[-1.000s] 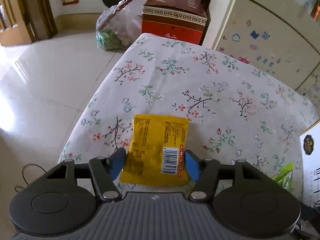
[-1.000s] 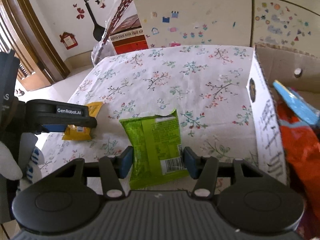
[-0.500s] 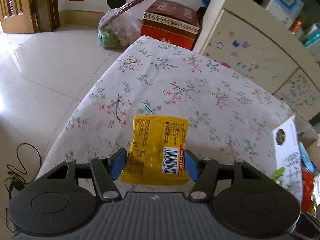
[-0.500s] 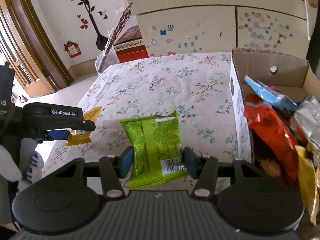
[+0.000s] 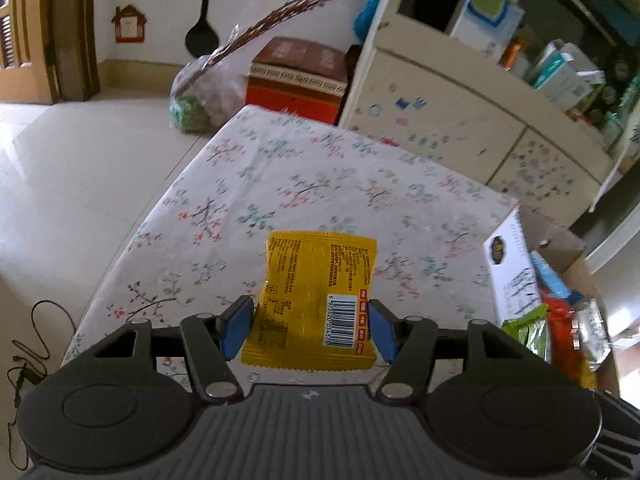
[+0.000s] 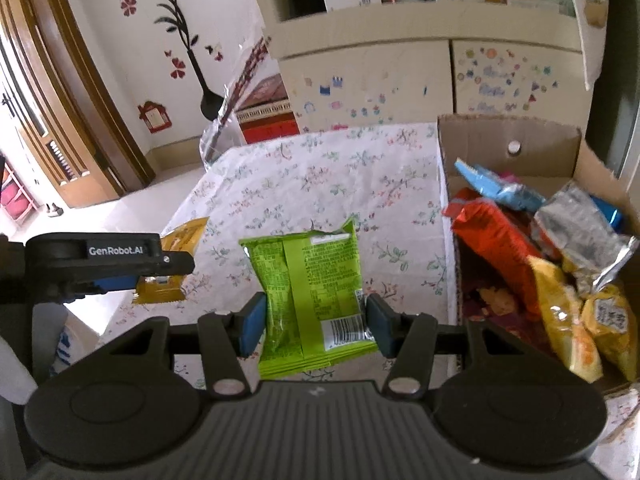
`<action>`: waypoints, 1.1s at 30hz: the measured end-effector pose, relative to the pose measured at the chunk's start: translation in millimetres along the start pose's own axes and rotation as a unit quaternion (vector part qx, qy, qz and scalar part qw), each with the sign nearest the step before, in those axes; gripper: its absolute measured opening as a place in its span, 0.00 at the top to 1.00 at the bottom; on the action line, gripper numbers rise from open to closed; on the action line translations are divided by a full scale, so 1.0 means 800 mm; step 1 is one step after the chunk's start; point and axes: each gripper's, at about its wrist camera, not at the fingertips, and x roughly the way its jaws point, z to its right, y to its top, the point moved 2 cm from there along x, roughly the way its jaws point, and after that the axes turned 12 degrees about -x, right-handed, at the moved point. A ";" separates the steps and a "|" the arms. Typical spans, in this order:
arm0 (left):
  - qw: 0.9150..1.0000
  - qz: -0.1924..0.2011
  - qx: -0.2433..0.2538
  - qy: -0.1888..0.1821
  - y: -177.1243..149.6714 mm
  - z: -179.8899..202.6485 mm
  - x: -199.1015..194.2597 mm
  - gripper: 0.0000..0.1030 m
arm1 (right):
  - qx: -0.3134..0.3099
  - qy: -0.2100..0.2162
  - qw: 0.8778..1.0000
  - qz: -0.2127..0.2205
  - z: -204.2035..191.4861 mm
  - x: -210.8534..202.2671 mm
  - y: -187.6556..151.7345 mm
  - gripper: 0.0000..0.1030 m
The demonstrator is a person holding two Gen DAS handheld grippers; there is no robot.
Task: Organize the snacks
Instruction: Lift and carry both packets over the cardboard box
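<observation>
My left gripper [image 5: 308, 330] is shut on a yellow snack packet [image 5: 316, 300] with a barcode, held above the floral tablecloth [image 5: 320, 184]. My right gripper [image 6: 312, 328] is shut on a green snack packet [image 6: 312, 292], also held above the cloth. In the right wrist view the left gripper [image 6: 160, 276] and its yellow packet [image 6: 176, 260] show at the left. An open cardboard box [image 6: 508, 140] at the table's right holds several snack bags, among them a red one [image 6: 496, 244] and a blue one [image 6: 496, 188]. The box [image 5: 516, 264] also shows at the right in the left wrist view.
A cream cabinet with stickers [image 6: 400, 84] stands behind the table, shelves with boxes above it. A red-brown carton [image 5: 300, 76] and a plastic bag with twigs [image 5: 204, 96] sit on the floor beyond the table's far corner. A cable [image 5: 24, 360] lies on the tiled floor at left.
Both grippers have risen with their packets, so the table looks farther below. The box interior and the cabinet shelves have come into view.
</observation>
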 end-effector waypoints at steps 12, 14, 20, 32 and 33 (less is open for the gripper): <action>0.996 0.043 0.047 -0.065 -0.007 0.063 -0.044 0.35 | 0.031 -0.022 0.997 0.067 0.037 -0.066 0.021 0.47; 0.995 0.047 0.053 -0.076 -0.009 0.074 -0.048 0.35 | 0.037 -0.028 0.996 0.075 0.044 -0.075 0.023 0.47; 0.990 0.058 0.075 -0.104 -0.017 0.109 -0.057 0.35 | 0.043 -0.052 0.992 0.102 0.065 -0.103 0.029 0.47; 0.982 0.061 0.103 -0.147 -0.034 0.161 -0.059 0.35 | 0.092 -0.077 0.981 0.153 0.117 -0.153 0.036 0.47; 0.981 0.062 0.104 -0.151 -0.035 0.165 -0.058 0.35 | 0.094 -0.080 0.980 0.155 0.119 -0.155 0.037 0.47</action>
